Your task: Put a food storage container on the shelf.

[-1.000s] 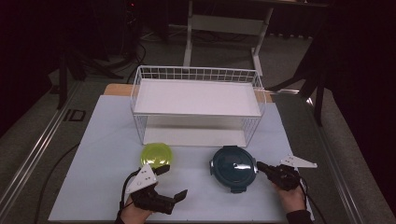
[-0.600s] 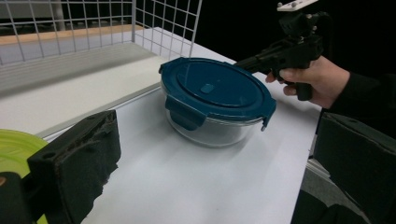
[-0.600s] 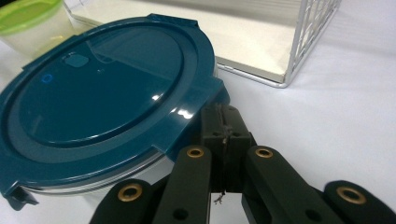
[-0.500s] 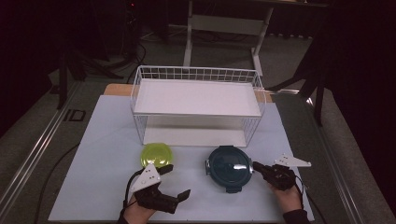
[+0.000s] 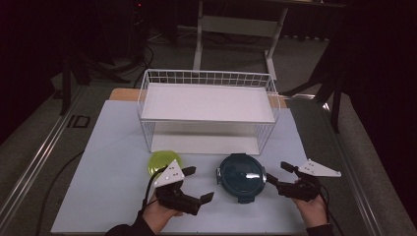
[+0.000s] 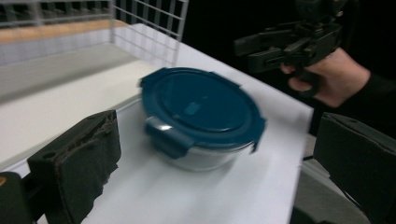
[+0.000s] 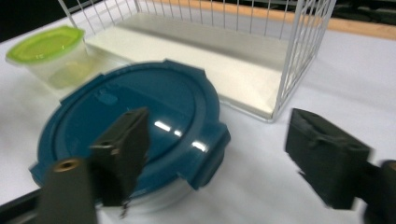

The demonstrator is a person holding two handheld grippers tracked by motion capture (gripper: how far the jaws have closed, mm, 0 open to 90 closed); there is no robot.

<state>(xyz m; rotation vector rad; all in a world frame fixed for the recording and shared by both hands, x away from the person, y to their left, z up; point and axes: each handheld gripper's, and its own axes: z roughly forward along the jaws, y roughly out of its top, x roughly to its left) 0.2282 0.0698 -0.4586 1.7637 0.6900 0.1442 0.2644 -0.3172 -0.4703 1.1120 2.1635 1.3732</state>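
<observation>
A round container with a dark blue clip-on lid [image 5: 241, 176] [image 6: 201, 105] [image 7: 135, 126] stands on the white table near its front edge. My right gripper [image 5: 277, 172] [image 7: 224, 154] hovers just right of it. Its jaws have just been opening and now stand wide, one over the lid's edge, with the lid's side latch [image 7: 212, 151] below the gap and no pad pressing on it. My left gripper [image 5: 199, 183] [image 6: 222, 140] is open on the container's left, pointing at it, with nothing between the jaws. The right gripper [image 6: 266, 46] also shows beyond the container in the left gripper view.
A small clear tub with a lime green lid [image 5: 164, 161] [image 7: 46, 44] sits just behind my left gripper. A white wire rack with a shelf [image 5: 206, 105] [image 7: 299, 42] stands across the middle of the table, close behind both containers.
My right gripper's jaws went from shut to wide open and the hand lifted a little. My left gripper swung right and forward, toward the blue-lidded container.
</observation>
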